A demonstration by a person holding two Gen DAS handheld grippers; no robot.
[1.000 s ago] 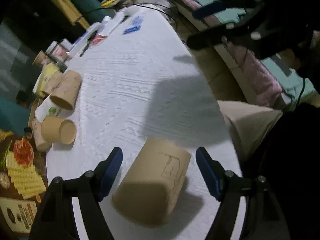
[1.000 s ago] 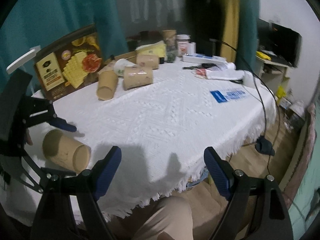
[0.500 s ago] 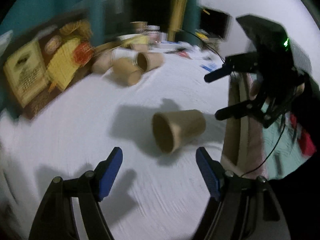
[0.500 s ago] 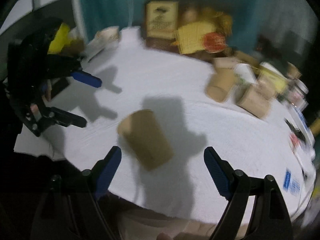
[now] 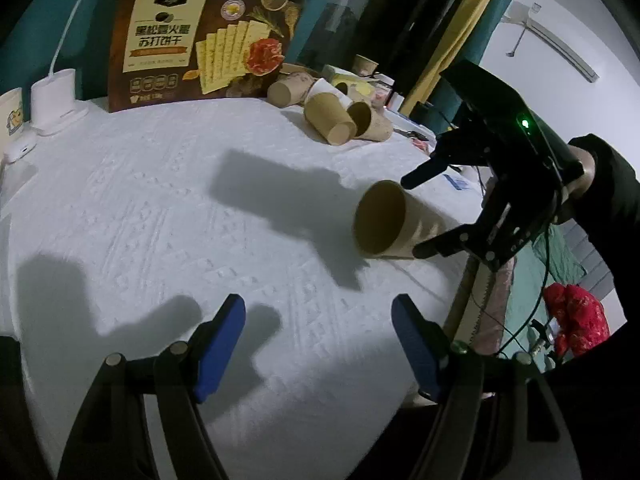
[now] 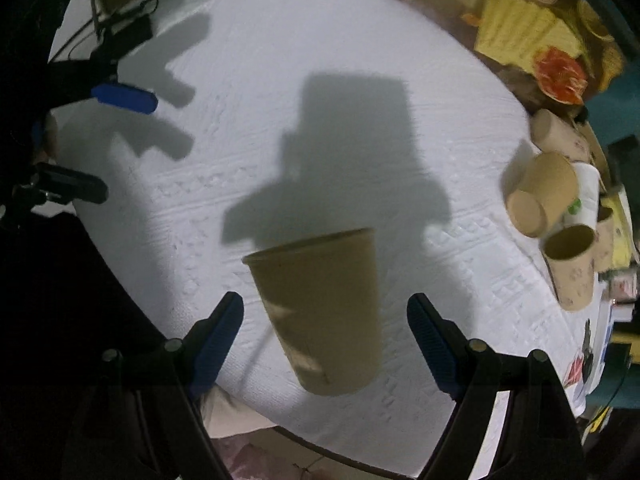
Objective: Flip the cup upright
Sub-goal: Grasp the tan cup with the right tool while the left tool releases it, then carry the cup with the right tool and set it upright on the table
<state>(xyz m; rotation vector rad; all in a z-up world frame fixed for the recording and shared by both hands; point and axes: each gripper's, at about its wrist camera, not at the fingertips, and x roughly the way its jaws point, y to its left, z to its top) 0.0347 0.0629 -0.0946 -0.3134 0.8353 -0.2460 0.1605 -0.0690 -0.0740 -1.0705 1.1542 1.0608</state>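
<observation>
My white-clothed table (image 5: 160, 208) bears a cracker box (image 5: 200, 36), then spare empty paper cups (image 5: 332, 120). The task cup (image 6: 320, 312) lies empty on its side near the front edge, long axis level, mouth toward my left gripper (image 5: 318, 348), which stands released. My right gripper (image 6: 324, 340) straddles it, jaws just narrowing, not gripping. Only the left view shows the mouth.

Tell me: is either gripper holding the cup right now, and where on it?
Nothing is held. The cup lies on its side between the right gripper's open jaws, which have just been closing, pads not touching. The left gripper is empty.
</observation>
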